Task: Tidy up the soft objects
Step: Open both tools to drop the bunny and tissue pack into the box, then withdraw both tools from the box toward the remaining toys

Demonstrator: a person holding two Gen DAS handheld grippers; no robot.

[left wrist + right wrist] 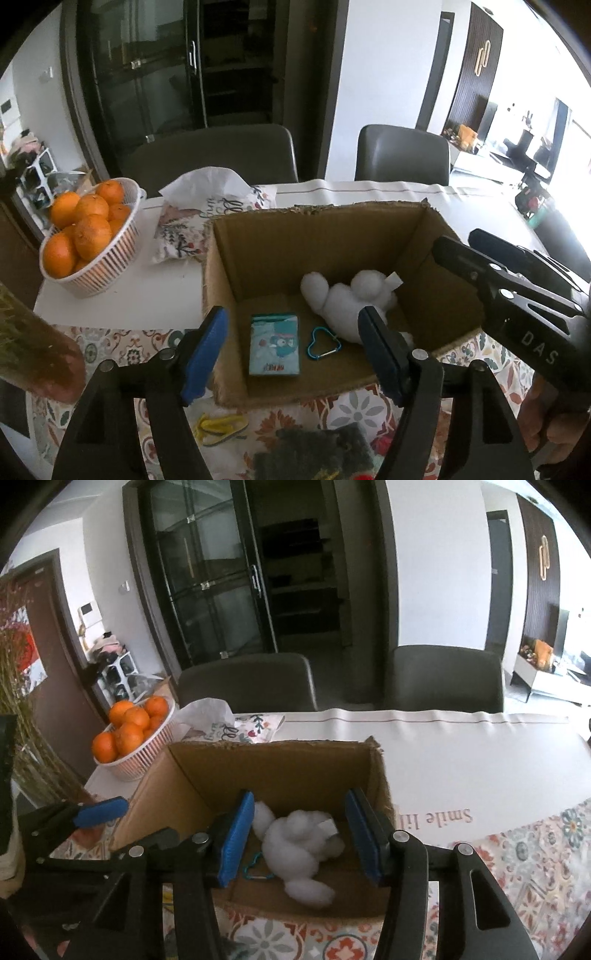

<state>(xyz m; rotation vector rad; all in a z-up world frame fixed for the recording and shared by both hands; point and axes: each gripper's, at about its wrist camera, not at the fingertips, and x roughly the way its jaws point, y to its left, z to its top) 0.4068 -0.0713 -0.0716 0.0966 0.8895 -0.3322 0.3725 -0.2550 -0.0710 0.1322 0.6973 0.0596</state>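
Observation:
An open cardboard box [280, 236] stands on the table; it also shows in the right wrist view [273, 768]. Inside lie a white plush toy [347, 299], a small teal card box [274, 345] and a teal carabiner [322, 342]. The plush [299, 845] and part of the carabiner [255, 867] show in the right wrist view. My left gripper [295, 354] is open and empty over the box's near edge. My right gripper [300, 840] is open above the plush, apart from it. A dark grey soft item [317, 454] lies on the patterned cloth below the left gripper.
A white basket of oranges [88, 236] stands at the left, a floral tissue pouch [207, 214] behind the box. Yellow bands [218, 428] lie near the front. Two grey chairs [402, 155] stand behind the table. Dried stems [26, 738] rise at the left.

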